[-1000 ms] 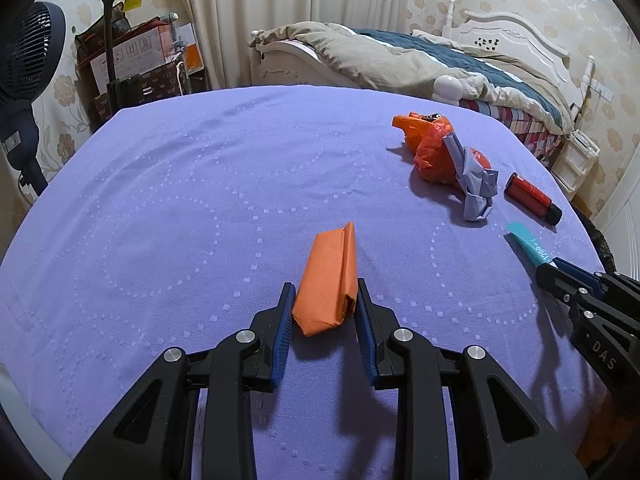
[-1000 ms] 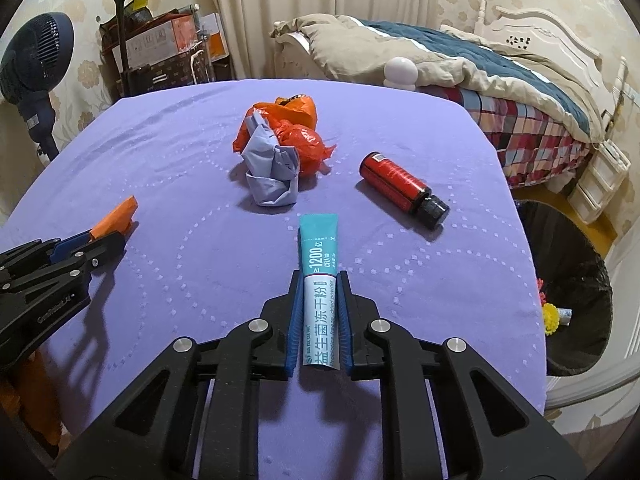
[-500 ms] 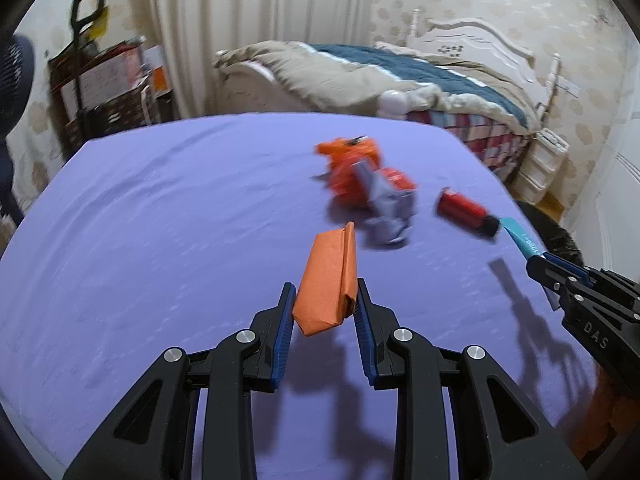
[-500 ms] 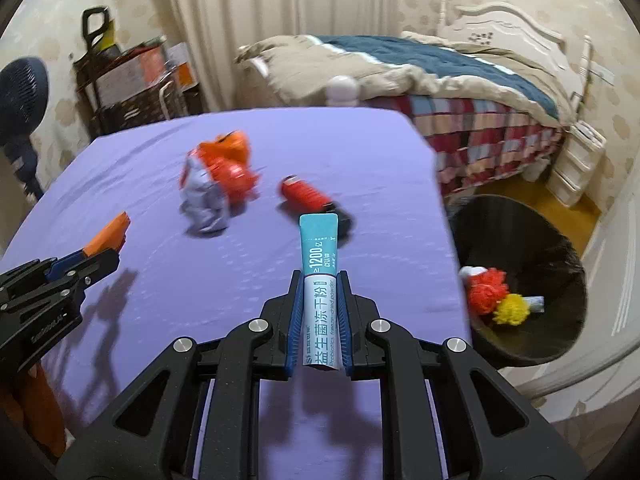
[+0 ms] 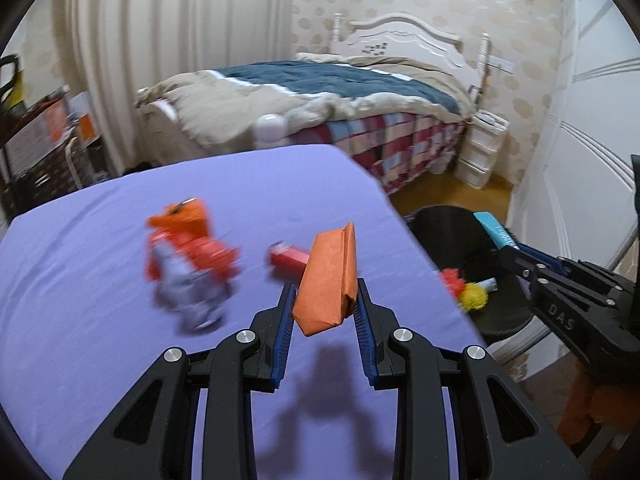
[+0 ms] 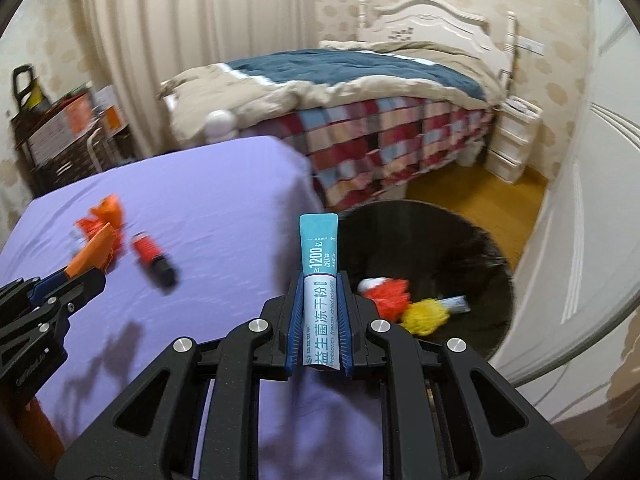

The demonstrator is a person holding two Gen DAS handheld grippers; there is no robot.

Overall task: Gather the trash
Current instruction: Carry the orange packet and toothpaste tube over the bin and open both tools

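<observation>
My left gripper (image 5: 325, 301) is shut on a folded orange paper packet (image 5: 329, 280), held above the purple table near its right edge. My right gripper (image 6: 320, 292) is shut on a teal and white sachet (image 6: 320, 276), held over the table's right edge beside the black trash bin (image 6: 472, 248). The bin (image 5: 452, 232) holds red and yellow crumpled trash (image 6: 404, 304). A crumpled orange and grey bag (image 5: 188, 264) and a red bottle with a black cap (image 6: 154, 258) lie on the table. The right gripper with its sachet also shows in the left wrist view (image 5: 516, 252).
The purple tablecloth (image 5: 120, 208) covers the table. A bed (image 6: 360, 92) with a checkered skirt stands behind it. White drawers (image 6: 516, 136) and a white door (image 6: 592, 200) are on the right. Boxes and a cart (image 6: 60, 132) stand at the far left.
Both grippers have swung to the right with their loads. The bin has come nearer the middle of both views and the table trash has slid to the left.
</observation>
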